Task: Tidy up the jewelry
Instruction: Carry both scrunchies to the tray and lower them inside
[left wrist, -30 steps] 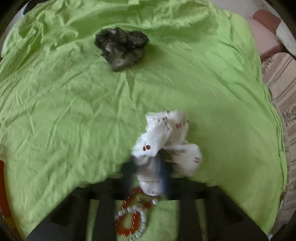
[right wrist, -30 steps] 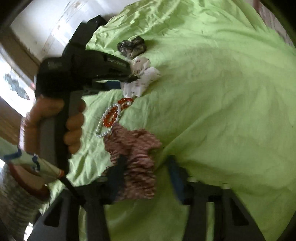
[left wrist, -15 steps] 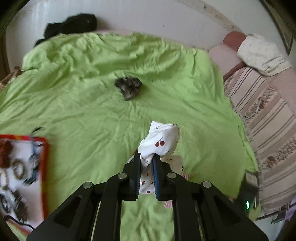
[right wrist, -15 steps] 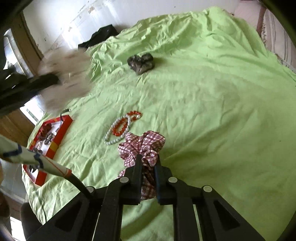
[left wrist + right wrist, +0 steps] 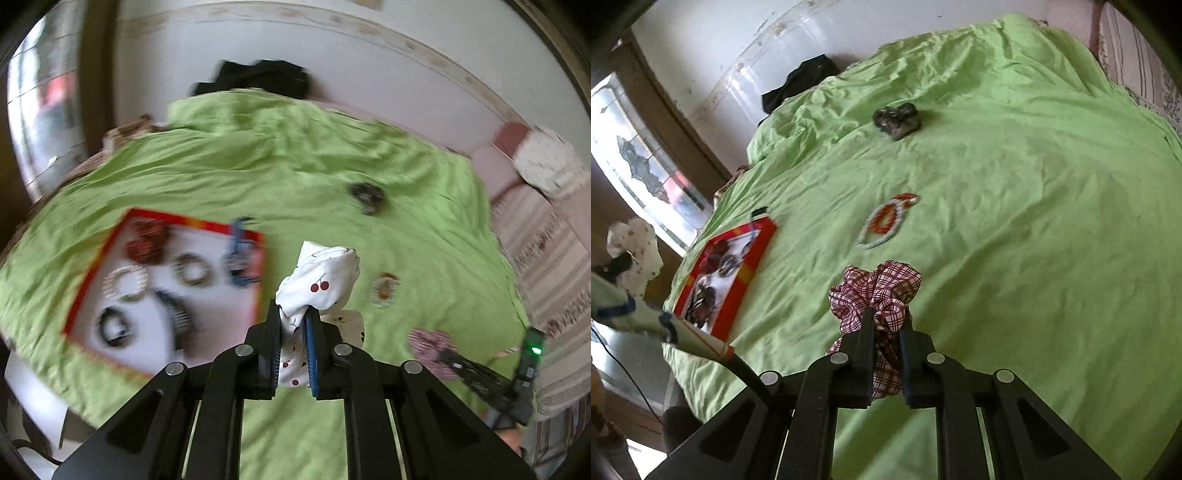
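My left gripper (image 5: 293, 321) pinches the cherry scrunchie (image 5: 319, 280), my right gripper (image 5: 888, 328) the plaid scrunchie (image 5: 875, 291). I should carry each over the red-rimmed tray (image 5: 195, 223) at the left, lowering before the jaws release.

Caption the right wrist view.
Right gripper clamps a plaid scrunchie above the green bedsheet, beaded bracelets beyond.

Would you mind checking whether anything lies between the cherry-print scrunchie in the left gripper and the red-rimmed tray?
Nothing visible does. The left gripper holds the cherry-print scrunchie up off the green sheet, just right of the red-rimmed tray. Only bare sheet lies between. The tray already holds several pieces, though white floor shows near its right side.
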`<state>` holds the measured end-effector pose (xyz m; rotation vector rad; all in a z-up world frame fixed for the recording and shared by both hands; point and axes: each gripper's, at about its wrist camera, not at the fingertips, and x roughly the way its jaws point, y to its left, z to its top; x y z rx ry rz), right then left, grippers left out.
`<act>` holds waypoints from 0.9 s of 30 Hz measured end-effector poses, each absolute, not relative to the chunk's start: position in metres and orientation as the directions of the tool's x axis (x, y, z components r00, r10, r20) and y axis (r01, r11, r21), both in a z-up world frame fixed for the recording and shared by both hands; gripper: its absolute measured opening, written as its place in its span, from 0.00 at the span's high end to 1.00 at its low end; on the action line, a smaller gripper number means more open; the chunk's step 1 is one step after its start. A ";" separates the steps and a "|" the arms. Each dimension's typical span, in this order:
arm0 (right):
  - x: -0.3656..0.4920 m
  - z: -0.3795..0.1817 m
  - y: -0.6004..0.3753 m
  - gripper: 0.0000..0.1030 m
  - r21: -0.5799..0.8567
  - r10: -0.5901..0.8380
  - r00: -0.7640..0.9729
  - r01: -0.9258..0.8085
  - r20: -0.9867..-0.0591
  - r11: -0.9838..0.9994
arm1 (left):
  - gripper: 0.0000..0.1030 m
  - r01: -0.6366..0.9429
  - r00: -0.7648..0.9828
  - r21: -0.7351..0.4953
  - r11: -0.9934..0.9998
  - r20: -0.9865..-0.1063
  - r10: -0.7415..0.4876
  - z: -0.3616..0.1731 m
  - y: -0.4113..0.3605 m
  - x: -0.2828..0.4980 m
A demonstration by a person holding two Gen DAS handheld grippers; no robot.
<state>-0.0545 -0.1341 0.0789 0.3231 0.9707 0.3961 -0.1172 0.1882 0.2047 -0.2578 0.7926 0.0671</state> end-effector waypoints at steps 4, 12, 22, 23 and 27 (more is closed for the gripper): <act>-0.066 0.098 -0.110 0.88 0.409 0.468 0.494 -0.229 -0.733 0.883 | 0.89 -0.254 0.703 -0.236 0.938 -0.711 0.012 0.193 0.235 -0.137; -0.070 0.130 -0.034 0.88 0.355 0.490 0.455 -0.352 -0.744 0.866 | 0.89 -0.320 0.683 -0.297 0.900 -0.730 0.002 0.149 0.279 -0.148; -0.053 0.134 0.074 0.88 0.345 0.530 0.357 -0.466 -0.769 0.815 | 0.89 -0.394 0.674 -0.357 0.847 -0.739 0.002 0.104 0.336 -0.137; -0.052 0.133 0.083 0.88 0.342 0.531 0.350 -0.474 -0.772 0.811 | 0.89 -0.396 0.672 -0.359 0.845 -0.740 0.000 0.101 0.339 -0.134; -0.043 0.129 0.126 0.88 0.306 0.516 0.335 -0.514 -0.789 0.801 | 0.89 -0.392 0.669 -0.377 0.839 -0.743 -0.022 0.086 0.348 -0.129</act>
